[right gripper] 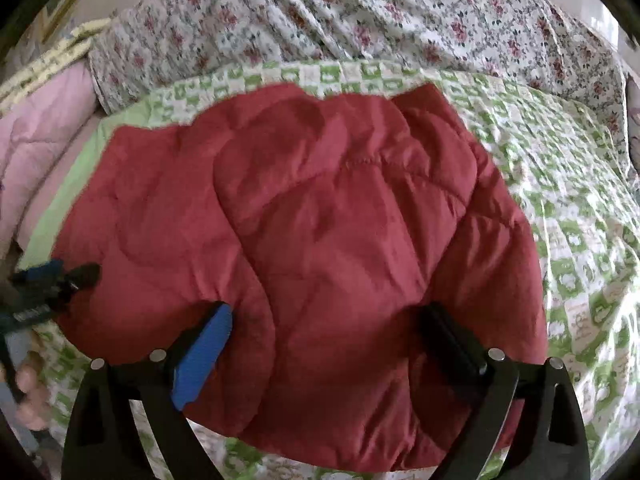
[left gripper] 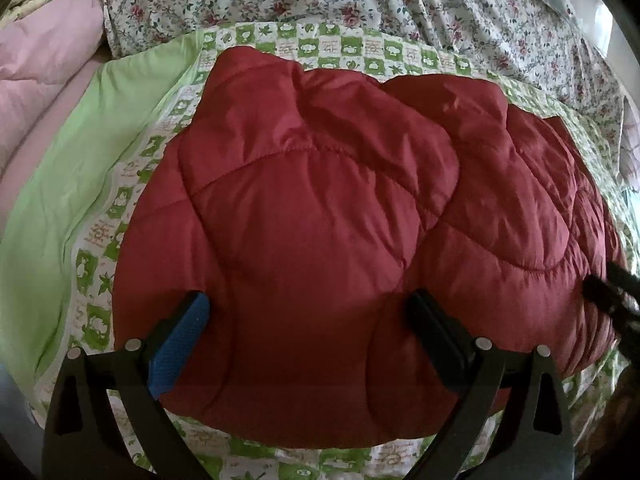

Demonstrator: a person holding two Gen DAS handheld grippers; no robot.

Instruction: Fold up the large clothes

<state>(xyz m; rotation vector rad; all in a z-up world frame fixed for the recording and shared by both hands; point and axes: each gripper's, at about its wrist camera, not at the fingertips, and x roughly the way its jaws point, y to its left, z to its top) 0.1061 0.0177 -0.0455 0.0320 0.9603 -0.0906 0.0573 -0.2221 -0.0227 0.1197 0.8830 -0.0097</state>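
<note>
My left fingers [left gripper: 308,320] and right fingers [right gripper: 328,332] spread wide, hovering over a folded red jacket [left gripper: 320,220] on the bed [left gripper: 132,208], 12 o'clock ahead.

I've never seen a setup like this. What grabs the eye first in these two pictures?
A big puffy red quilted jacket fills the middle of both views, lying on a green-and-white checked sheet. In the foreground of each view a black gripper reaches over it, jaws spread wide with a blue pad on one side: the left gripper and the right gripper. Behind lies a rose-patterned floral quilt, with pink bedding at far left.
</note>
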